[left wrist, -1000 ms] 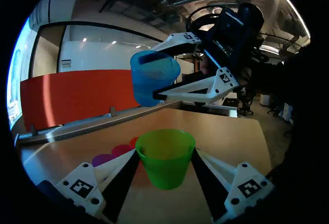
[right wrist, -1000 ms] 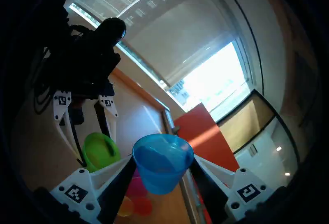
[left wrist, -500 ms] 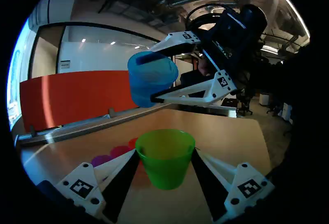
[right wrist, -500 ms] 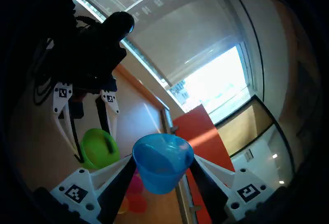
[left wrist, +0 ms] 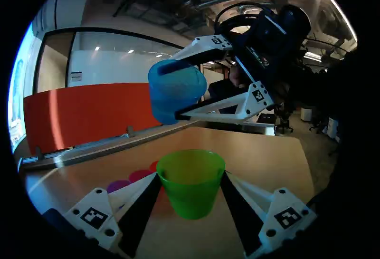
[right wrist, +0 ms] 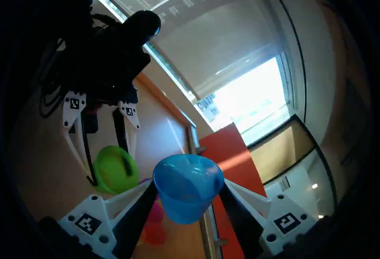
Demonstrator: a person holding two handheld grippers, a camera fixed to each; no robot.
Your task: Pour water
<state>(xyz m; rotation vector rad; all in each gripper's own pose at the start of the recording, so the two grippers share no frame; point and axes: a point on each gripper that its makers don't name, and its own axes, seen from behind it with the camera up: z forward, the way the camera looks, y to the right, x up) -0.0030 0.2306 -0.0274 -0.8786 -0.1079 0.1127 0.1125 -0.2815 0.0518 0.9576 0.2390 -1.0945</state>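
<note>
- pouring looks midway: right gripper (right wrist: 188, 186) grips the tilted blue cup (right wrist: 186, 199), raised over the green cup (left wrist: 191, 190).
- left gripper (left wrist: 190, 178) clamps the green cup upright; water can't be seen.

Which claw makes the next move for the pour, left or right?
Right, probably. The right claw holds the blue cup raised and tilted, higher than the green cup, which the left claw holds upright below.

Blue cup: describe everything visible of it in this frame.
The blue cup is translucent plastic, tapered toward its base, with a plain round rim. The right gripper pinches its sides, holding it in the air, tilted, higher than the green cup in the left gripper. Nothing else touches it. Whether water is inside cannot be told.
</note>
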